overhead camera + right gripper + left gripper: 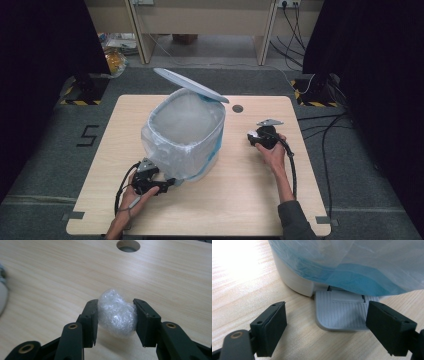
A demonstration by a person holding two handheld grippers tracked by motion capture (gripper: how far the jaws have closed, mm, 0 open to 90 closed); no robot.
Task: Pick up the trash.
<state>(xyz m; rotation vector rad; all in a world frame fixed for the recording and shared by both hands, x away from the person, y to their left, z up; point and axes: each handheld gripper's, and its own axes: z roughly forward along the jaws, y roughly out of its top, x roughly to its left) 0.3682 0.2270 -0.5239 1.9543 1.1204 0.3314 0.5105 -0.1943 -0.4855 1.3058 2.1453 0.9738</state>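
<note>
Right hand-held gripper point(115, 319) is clenching a plastic wad point(117, 313) just above the counter point(50, 277); left hand-held gripper point(325, 322) is resting released, straddling the pedal point(342, 312) of the lined bin point(184, 131). Judged best practice: keeping the lid point(190, 85) raised while carrying the wad over the rim.

Beyond your wooden table point(250, 200), with its round hole point(237, 108), cables point(325, 135) trail across grey floor.
</note>
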